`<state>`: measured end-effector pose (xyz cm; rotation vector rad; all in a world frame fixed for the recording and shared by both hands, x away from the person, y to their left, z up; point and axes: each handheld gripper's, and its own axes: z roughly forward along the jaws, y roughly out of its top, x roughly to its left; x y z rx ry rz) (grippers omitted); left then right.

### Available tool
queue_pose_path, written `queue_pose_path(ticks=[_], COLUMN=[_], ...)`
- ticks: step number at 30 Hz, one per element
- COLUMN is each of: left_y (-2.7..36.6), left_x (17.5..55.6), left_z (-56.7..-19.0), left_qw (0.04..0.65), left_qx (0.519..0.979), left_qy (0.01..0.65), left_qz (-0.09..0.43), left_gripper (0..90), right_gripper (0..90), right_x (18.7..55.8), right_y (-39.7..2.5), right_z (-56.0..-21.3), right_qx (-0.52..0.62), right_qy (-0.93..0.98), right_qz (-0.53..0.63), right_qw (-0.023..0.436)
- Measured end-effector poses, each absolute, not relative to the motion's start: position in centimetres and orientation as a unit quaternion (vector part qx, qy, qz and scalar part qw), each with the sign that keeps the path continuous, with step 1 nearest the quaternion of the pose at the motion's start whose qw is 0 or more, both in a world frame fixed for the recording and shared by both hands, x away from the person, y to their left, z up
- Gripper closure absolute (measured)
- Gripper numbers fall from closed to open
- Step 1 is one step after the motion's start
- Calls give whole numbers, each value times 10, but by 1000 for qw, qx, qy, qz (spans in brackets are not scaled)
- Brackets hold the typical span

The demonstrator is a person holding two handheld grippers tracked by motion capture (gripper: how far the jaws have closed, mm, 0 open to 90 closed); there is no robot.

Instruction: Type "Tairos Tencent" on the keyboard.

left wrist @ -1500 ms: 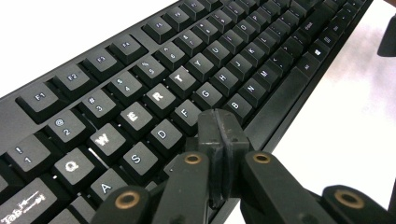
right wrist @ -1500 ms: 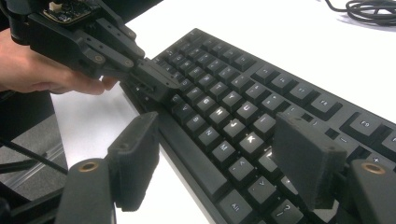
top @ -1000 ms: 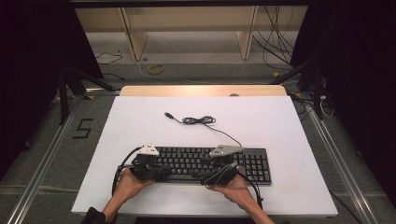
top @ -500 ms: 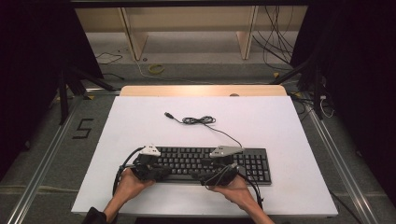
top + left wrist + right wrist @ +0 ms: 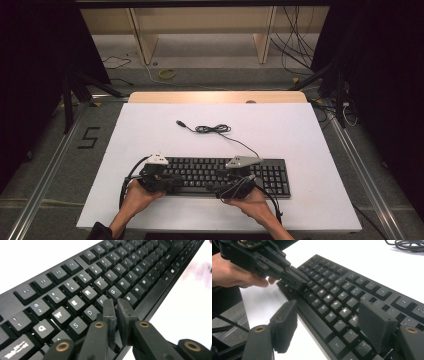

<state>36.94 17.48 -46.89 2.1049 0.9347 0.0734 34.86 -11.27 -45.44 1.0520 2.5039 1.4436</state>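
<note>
A black keyboard [image 5: 220, 172] lies near the front edge of the white table [image 5: 300, 130]. Its cable [image 5: 212, 129] is coiled behind it, with the plug lying loose. My left gripper [image 5: 173, 183] is at the keyboard's left end; in the left gripper view [image 5: 116, 303] its jaws are shut with nothing between them, tips just over the F and V keys [image 5: 101, 300]. My right gripper [image 5: 221, 189] is near the middle of the front edge. The right gripper view shows it [image 5: 328, 307] open, its jaws spread over the letter keys [image 5: 342, 290], and the left gripper [image 5: 298, 281] farther off.
A wooden strip [image 5: 217, 97] runs along the table's far edge, with shelving and floor cables beyond it. Metal rails [image 5: 45, 190] flank both sides. Bare white surface surrounds the keyboard and cable.
</note>
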Motion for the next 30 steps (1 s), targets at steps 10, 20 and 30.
queue_pose_path(ticks=[10, 20, 30], left_y=[183, 188, 194], left_x=[371, 374, 377], left_z=[-463, -459, -457], left_qw=[435, 446, 457], left_qx=[815, 796, 778], left_qy=[381, 406, 427], left_qz=[37, 50, 56], left_gripper=[668, 455, 325], right_gripper=[330, 329, 327], right_x=[349, 349, 349], right_y=[-113, -113, -113], right_z=[-454, -455, -454], right_qx=[342, 342, 342], right_qy=[813, 812, 811], right_qz=[471, 471, 473], right_qw=[34, 33, 34])
